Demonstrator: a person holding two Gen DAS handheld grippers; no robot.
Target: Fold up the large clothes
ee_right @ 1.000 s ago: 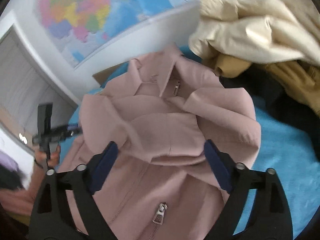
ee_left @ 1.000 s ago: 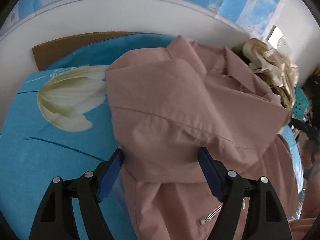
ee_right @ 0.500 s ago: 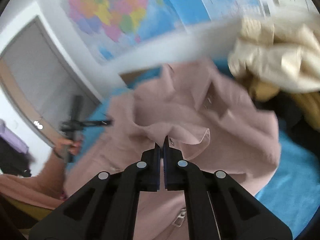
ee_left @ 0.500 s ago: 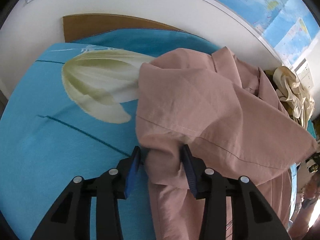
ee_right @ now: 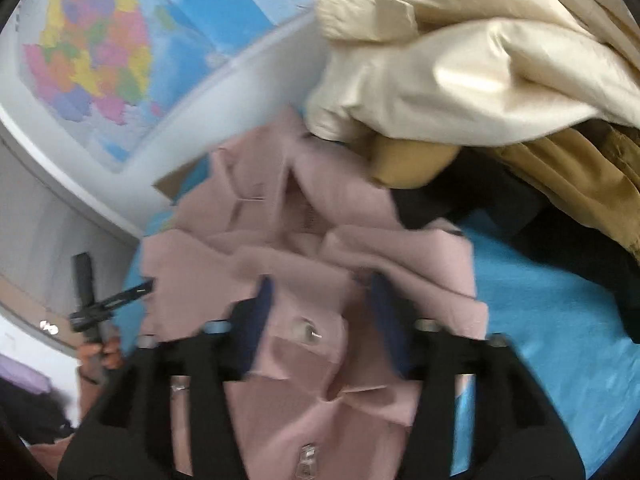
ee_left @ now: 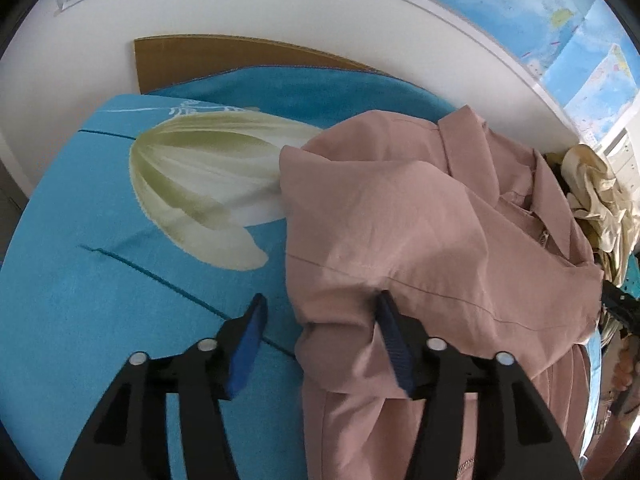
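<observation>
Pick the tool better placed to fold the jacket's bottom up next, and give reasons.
Likely right. The right tool is open over the middle of the jacket, zipper side below it. The left tool is open at the jacket's side edge, one finger over bare blanket.

Blue bed cover (ee_left: 100,300) w/ pink jacket (ee_left: 420,240) & clothes pile (ee_right: 500,80).

we see soft, even daylight, shadows faint. left wrist view sharp; right wrist view smeared by motion blur. glare on cream cloth (ee_right: 480,64). both views bent, black at corners.
</observation>
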